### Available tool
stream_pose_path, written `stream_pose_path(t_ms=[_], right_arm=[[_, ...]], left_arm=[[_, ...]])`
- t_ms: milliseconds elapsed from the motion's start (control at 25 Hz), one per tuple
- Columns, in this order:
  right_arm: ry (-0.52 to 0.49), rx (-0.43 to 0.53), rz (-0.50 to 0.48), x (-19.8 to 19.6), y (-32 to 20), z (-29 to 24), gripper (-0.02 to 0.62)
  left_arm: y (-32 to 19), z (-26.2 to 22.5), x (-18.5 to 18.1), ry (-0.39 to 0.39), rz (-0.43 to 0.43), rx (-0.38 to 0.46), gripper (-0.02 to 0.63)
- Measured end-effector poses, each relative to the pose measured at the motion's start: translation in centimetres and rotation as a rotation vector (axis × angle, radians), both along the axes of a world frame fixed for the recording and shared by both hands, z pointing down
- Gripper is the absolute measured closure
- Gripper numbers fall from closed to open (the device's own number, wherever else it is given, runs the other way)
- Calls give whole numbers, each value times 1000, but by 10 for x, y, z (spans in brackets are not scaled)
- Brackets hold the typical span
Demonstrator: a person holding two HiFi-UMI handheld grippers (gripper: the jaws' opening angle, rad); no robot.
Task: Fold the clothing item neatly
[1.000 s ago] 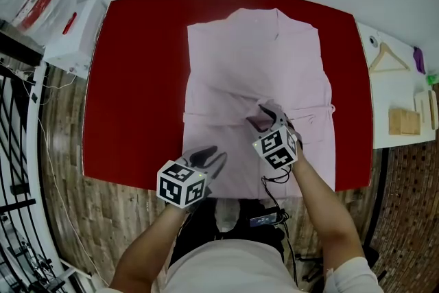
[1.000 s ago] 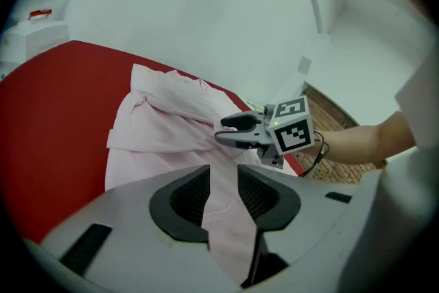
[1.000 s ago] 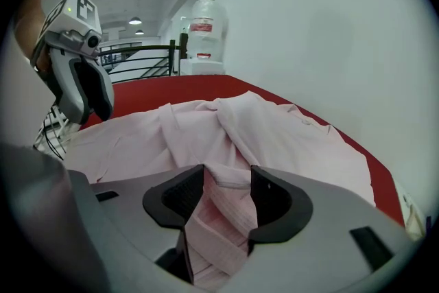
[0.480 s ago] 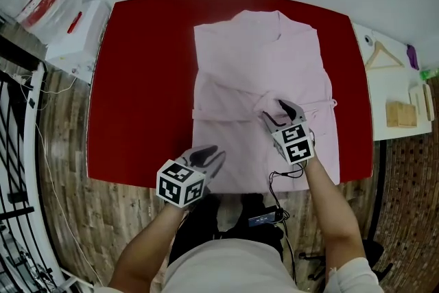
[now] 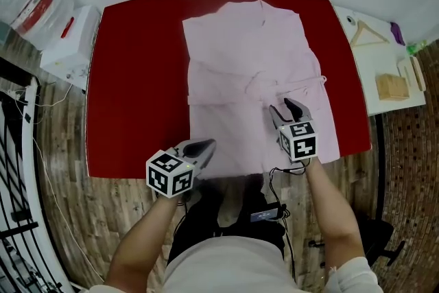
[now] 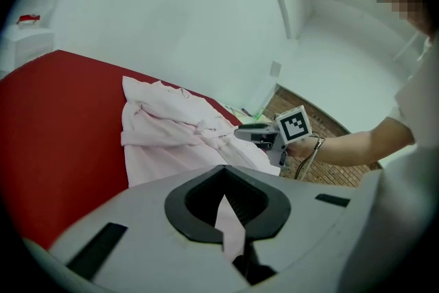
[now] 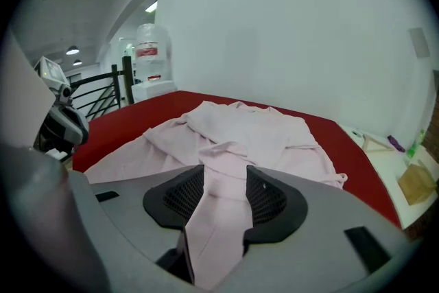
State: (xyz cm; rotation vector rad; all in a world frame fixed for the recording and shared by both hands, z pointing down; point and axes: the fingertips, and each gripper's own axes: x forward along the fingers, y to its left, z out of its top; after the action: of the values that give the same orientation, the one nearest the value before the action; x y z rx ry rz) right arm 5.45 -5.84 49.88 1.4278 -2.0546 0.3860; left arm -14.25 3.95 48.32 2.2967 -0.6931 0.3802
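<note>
The pink robe [image 5: 247, 58] lay spread on the red table [image 5: 137, 79]. The left claw [image 5: 206, 145] was shut on a strip of its near hem. The right claw [image 5: 288, 110] stood wide, having just closed a little, with robe cloth loose between its jaws.

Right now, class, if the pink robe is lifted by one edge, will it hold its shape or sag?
Probably sags: the pink robe lies creased and bunched at its belt. Likely light, since the left gripper holds a thin pinched fold of it.
</note>
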Motion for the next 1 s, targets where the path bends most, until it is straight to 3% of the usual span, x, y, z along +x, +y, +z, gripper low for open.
stream_pose_path(t_ms=[160,240,480,760,880,1000], right_arm=[[37,9,23,23,25,-6,544],[31,18,7,33,37,-8,565],[-25,25,-86,52,80,-3,569],[-79,43,-188,79,130,3,566],[-88,51,-216,89,150,4,564],[-99,46,-251,96,174,5,502]], left_arm=[[16,-1,0,-9,-64,11,600],[24,1,0,-17,-109,20,600],[54,6,7,11,-258,31,598],[109,20,13,2,-316,56,591],[131,29,11,-21,-336,53,533],[149,39,9,-54,-336,48,484]])
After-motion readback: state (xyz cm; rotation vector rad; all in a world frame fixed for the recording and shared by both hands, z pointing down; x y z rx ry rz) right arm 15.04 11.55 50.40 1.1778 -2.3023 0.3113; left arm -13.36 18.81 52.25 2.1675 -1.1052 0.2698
